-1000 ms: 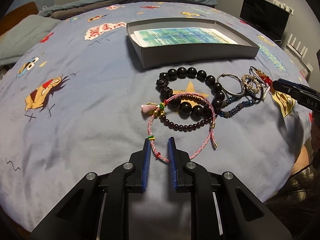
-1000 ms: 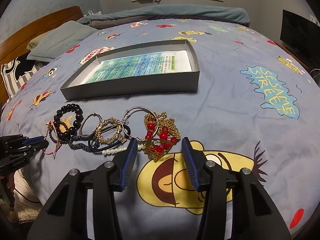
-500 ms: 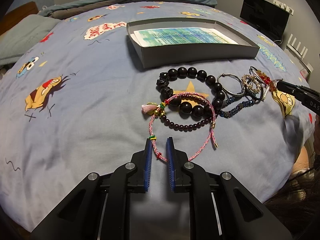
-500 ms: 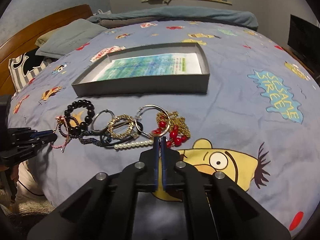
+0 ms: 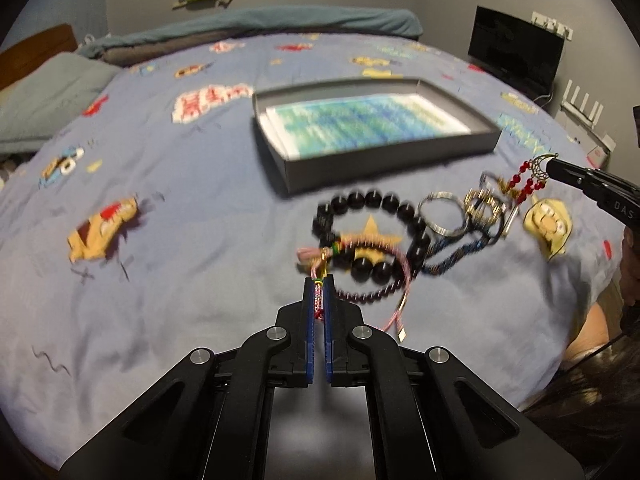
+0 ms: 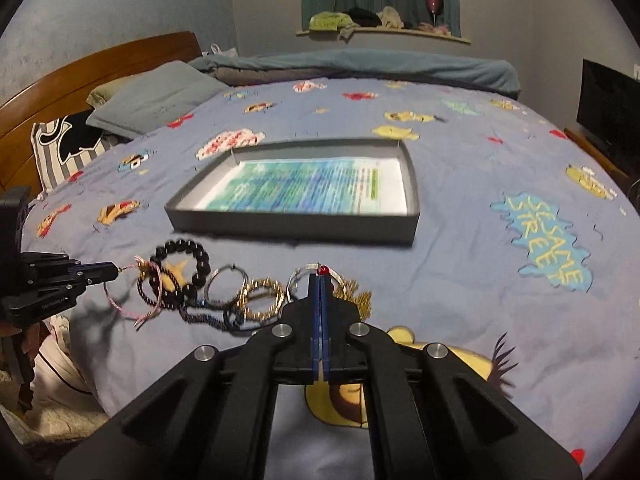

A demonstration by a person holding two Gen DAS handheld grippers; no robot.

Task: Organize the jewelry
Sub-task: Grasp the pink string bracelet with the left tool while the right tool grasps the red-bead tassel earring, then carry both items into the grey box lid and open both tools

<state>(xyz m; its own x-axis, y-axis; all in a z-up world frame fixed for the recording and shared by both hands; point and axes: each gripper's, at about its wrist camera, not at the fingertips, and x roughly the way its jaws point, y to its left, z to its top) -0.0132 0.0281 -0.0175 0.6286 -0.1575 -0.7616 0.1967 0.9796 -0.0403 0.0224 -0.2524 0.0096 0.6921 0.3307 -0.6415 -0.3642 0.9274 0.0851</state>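
Both my claws are now pinching where a second ago they were spread — left claw [image 5: 319,292] lifting the pink cord bracelet [image 5: 394,304], right claw [image 6: 319,280] raising the red-bead earring [image 5: 532,178] off the bed [image 5: 180,240] — gray tray [image 6: 296,228] waiting beyond.

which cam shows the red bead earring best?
Left wrist: the red bead earring hangs in full view from the right tongs. Right wrist shows only one red bead poking above its shut tips.
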